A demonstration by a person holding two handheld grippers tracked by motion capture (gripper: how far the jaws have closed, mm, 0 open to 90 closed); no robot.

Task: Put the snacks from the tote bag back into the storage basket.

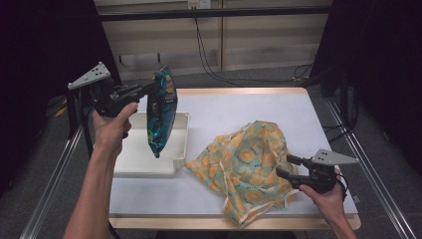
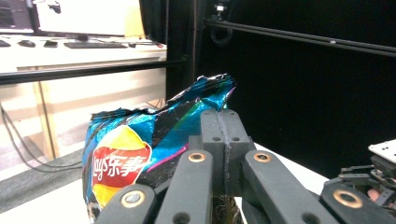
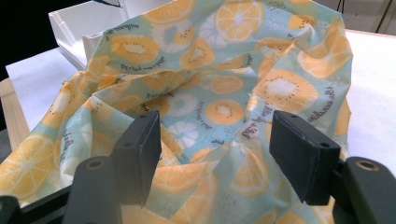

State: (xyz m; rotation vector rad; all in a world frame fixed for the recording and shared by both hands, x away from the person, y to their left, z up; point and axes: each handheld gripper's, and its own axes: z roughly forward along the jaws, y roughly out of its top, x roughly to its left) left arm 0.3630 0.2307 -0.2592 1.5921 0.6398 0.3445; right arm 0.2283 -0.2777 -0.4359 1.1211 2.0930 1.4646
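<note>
Chips (image 1: 161,112) hang over the tray (image 1: 181,149), top edge pinched in my closed left gripper (image 1: 149,89). My right gripper (image 1: 287,166) stands wide, empty, at the bag (image 1: 244,164); I should spread its mouth first.

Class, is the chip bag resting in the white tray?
No: the left gripper holds the chip bag by its top, hanging above the tray.

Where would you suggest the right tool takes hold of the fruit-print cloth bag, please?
Probably on the raised fold of the fruit-print cloth bag directly ahead of the right tool, coming in level from the bag's right side. The cloth is slumped and crumpled on the table, so a standing ridge gives the open jaws something to pinch; flat-lying parts would slip.
</note>
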